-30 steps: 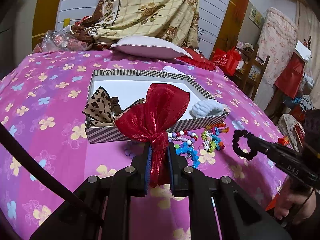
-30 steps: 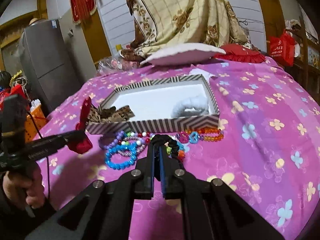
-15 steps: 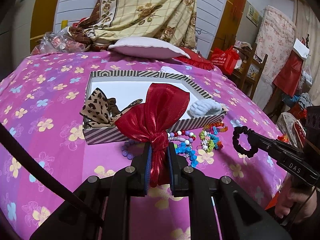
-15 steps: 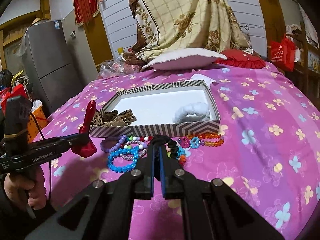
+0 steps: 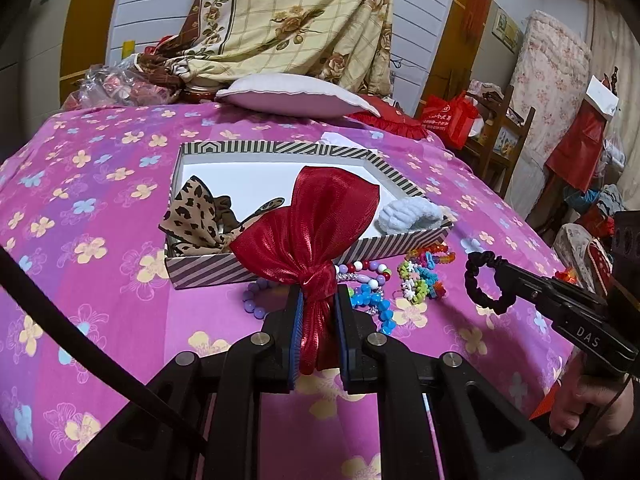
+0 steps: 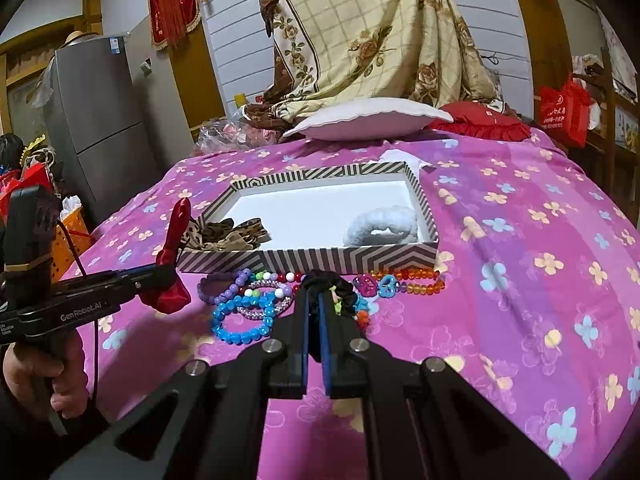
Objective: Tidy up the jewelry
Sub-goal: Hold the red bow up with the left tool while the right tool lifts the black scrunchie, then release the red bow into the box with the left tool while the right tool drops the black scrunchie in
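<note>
Almost no change from 1 second ago. Left gripper (image 5: 317, 300), lower centre, still clamps the red bow (image 5: 308, 232) before the striped box (image 5: 208, 270). Right gripper (image 6: 315, 300) still pinches the black scrunchie (image 6: 328, 280) over the bead bracelets (image 6: 244, 304); box view sits slightly lower.

I am holding my left claw (image 5: 317, 300) pinched tight on the red bow (image 5: 308, 232), tilted downward. My right claw (image 6: 315, 300) is clamping the black scrunchie (image 5: 486, 282), also tilted downward. My hands (image 6: 38, 376) are gripping both handles.
</note>
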A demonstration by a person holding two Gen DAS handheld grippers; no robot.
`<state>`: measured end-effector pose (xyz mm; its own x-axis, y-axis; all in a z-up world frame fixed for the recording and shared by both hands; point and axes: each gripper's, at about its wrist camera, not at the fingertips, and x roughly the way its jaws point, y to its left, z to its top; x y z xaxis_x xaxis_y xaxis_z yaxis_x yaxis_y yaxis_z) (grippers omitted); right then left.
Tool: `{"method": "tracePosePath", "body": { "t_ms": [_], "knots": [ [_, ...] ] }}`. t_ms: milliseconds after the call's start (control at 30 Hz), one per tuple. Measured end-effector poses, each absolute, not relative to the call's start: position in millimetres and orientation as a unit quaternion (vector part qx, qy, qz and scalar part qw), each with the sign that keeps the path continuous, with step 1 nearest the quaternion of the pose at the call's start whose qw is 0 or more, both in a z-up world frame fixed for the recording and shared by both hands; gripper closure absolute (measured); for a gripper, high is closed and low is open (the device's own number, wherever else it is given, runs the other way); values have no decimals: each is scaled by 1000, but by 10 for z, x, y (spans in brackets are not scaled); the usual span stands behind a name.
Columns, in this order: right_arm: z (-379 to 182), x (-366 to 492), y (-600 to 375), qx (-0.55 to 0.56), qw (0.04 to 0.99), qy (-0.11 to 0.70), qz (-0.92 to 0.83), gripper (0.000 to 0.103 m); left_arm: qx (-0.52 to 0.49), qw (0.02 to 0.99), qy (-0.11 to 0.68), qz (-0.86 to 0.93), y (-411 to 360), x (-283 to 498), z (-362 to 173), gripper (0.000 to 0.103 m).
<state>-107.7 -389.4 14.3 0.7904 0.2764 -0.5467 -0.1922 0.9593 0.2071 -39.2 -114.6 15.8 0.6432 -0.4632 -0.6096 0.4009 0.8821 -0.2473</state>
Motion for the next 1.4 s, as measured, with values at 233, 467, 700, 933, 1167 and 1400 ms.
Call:
{"method": "tracePosePath", "body": {
  "t_ms": [233, 467, 700, 933, 1167, 1400],
  "knots": [
    [155, -1088, -3861, 64, 944, 296, 128, 98, -45, 905, 348, -239, -1141, -392, 159, 103],
    [161, -1069, -3810, 64, 945, 292, 135, 98, -46, 904, 350, -240, -1134, -388, 149, 103],
    [196, -1048, -3777, 69, 946, 286, 138, 98, -41, 906, 347, -238, -1150, -393, 137, 103],
    [291, -939, -3750, 78, 948, 275, 140, 98, -29, 908, 343, -237, -1191, -374, 160, 103],
    [447, -695, -3752, 82, 952, 260, 141, 98, -36, 910, 336, -240, -1236, -228, 330, 103],
    [615, -166, -3835, 87, 957, 247, 125, 98, -58, 913, 329, -234, -1307, 359, 538, 103]
  ]
}}
